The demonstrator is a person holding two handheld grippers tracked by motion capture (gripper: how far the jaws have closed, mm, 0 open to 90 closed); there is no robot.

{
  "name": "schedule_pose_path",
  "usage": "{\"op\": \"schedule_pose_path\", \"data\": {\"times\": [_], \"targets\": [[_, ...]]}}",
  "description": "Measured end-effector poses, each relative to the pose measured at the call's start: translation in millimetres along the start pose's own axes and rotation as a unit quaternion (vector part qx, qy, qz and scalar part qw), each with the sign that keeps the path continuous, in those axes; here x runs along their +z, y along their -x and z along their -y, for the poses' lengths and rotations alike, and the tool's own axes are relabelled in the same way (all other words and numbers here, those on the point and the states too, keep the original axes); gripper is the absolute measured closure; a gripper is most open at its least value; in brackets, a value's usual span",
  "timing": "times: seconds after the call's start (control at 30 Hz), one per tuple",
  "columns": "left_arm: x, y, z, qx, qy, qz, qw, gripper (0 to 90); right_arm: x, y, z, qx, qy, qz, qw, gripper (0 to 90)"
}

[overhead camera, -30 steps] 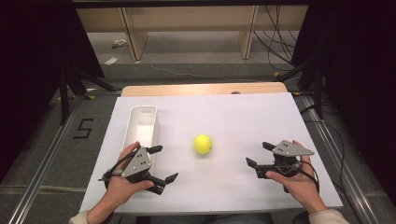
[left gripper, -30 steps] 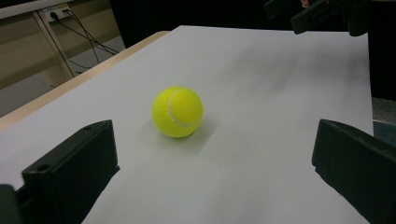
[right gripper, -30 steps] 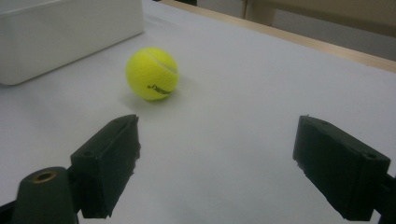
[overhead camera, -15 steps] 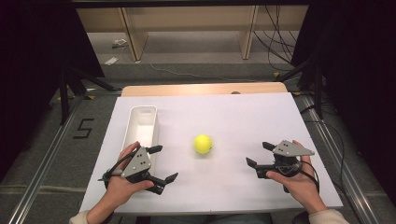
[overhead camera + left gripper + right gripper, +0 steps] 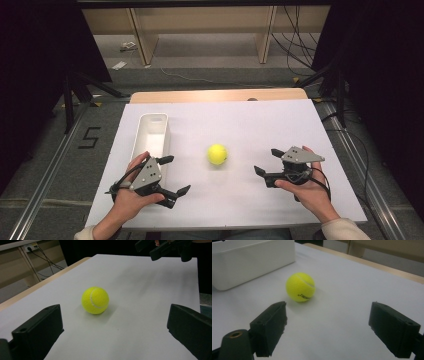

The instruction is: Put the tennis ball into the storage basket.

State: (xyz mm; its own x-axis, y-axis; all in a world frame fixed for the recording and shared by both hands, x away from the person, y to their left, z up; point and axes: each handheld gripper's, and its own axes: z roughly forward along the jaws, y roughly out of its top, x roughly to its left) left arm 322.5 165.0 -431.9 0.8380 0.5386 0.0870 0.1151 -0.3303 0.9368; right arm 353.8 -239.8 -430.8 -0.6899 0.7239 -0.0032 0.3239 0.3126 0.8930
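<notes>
A yellow tennis ball (image 5: 217, 154) rests on the white table sheet (image 5: 240, 125), between the two hands. My left gripper (image 5: 175, 175) lies at the lower left, held in a hand, jaws wide apart and empty. My right gripper (image 5: 267, 162) sits at the lower right, also open and empty, pointing left toward the ball. In the left gripper view the ball (image 5: 95, 300) lies ahead of the jaws, apart from them, with the other gripper (image 5: 165, 248) at the far top right. In the right gripper view the ball (image 5: 300, 287) sits ahead, nearer the left jaw.
A long white bin (image 5: 152, 134) stands on the sheet left of the ball, just beyond my left hand; its wall (image 5: 249, 262) shows behind the ball in the right gripper view. A wooden table edge (image 5: 220, 95) runs along the back. Shelving legs and cables lie on the floor beyond.
</notes>
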Motion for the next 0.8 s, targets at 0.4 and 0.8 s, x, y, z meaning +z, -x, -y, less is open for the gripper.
{"op": "schedule_pose_path", "data": {"times": [0.4, 0.8], "targets": [[0.0, 0.2, -0.2, -0.001, 0.001, 0.000, 1.0000, 0.0, 18.7, -4.1, -7.4, -0.008, -0.005, -0.007, 0.9999, 14.8], [-0.3, 0.4, -0.4, -0.001, 0.002, 0.001, 1.0000, 0.0, 28.9, -7.8, -10.2, -0.010, -0.008, -0.017, 0.9998, 15.1]]}}
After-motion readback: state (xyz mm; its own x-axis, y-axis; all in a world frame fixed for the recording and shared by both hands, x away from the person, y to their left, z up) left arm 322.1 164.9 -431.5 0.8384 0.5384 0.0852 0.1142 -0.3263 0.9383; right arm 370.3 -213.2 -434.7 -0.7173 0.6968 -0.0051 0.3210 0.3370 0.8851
